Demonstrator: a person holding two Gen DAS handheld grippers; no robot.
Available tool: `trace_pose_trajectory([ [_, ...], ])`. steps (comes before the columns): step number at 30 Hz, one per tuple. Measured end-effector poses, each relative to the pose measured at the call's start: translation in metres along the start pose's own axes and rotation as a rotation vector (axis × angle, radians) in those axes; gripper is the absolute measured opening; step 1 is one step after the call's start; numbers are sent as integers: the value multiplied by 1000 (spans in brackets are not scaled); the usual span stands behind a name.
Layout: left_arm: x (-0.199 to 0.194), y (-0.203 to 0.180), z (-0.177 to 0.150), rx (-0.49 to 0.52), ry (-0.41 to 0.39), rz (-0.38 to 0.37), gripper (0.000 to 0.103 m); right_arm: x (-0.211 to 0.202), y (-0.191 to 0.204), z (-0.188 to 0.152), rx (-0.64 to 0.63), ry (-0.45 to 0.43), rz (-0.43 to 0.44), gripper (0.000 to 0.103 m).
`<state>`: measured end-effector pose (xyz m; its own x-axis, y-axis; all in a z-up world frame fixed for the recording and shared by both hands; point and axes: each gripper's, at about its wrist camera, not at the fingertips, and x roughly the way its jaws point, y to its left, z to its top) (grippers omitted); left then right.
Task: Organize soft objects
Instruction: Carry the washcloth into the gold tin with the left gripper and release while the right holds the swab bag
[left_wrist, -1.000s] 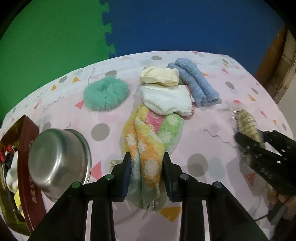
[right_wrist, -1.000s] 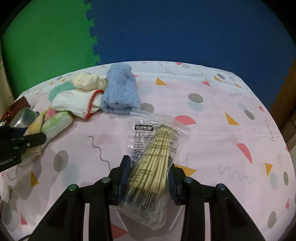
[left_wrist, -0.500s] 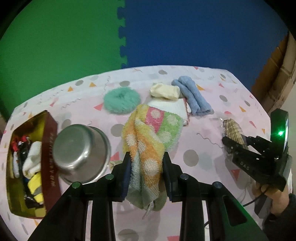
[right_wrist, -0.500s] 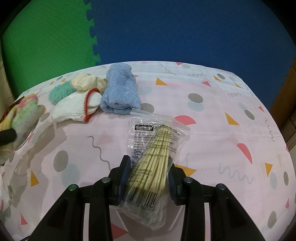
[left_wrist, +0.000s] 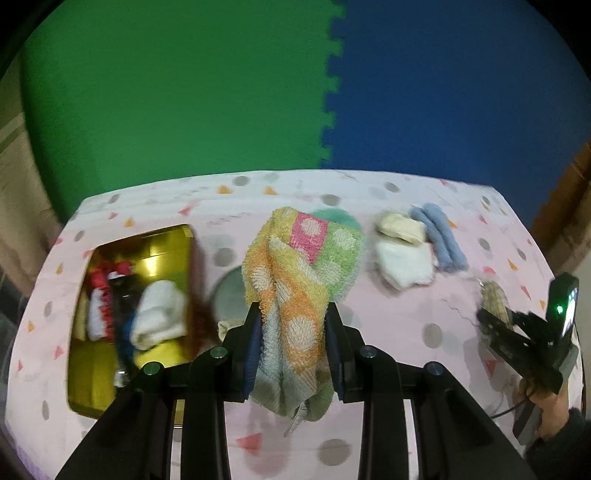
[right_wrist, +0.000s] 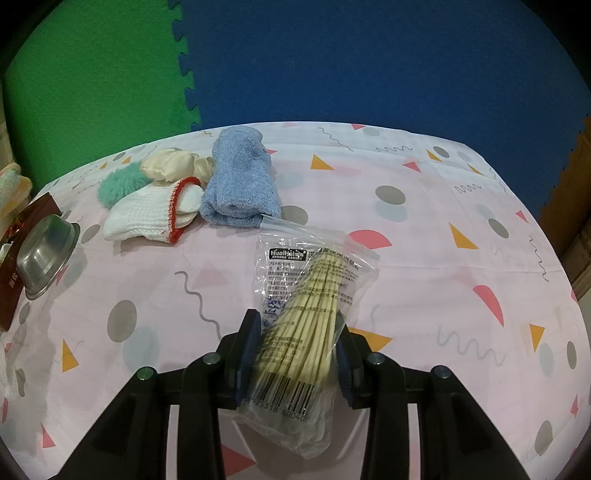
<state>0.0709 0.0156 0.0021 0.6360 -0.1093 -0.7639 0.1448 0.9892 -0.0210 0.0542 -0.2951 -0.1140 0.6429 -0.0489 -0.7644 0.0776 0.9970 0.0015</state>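
The left gripper (left_wrist: 293, 341) pinches a multicoloured dotted terry towel (left_wrist: 295, 288) between its blue pads, and the cloth hangs clear of the pink patterned tablecloth (left_wrist: 406, 332). The step in hand looks like the carry: the towel is held up beside the open gold-lined tin box (left_wrist: 162, 254), which already holds a rolled white cloth (left_wrist: 159, 317) and some red and dark items too blurred to name. Part of a steel bowl (right_wrist: 46, 254) shows just behind the hanging towel, next to the box.

The right gripper (right_wrist: 295, 350) clamps a clear plastic bag of pale wooden sticks (right_wrist: 306, 314), the bag's far end lying on the tablecloth.

Not yet sorted, in a cluster well apart from the box, are a fluffy teal scrunchie (right_wrist: 120, 182), a white knitted sock with red trim (right_wrist: 147, 214), a cream cloth bundle (right_wrist: 170, 166) and a folded blue towel (right_wrist: 240, 184).

The next move calls for bringing the towel over the box opening, low enough that the trailing end clears the rim, then spreading the jaws.
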Motion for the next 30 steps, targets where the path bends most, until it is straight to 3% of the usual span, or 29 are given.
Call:
trace_pose_trajectory([
  [10, -1, 83, 7, -103, 0, 175, 29, 0, 0, 0, 0, 0, -1, 39],
  [17, 5, 139, 2, -193, 25, 241, 29, 0, 0, 0, 0, 0, -1, 39],
  [30, 27, 182, -32, -282, 90, 236, 29, -1, 1, 0, -6, 1, -7, 39],
])
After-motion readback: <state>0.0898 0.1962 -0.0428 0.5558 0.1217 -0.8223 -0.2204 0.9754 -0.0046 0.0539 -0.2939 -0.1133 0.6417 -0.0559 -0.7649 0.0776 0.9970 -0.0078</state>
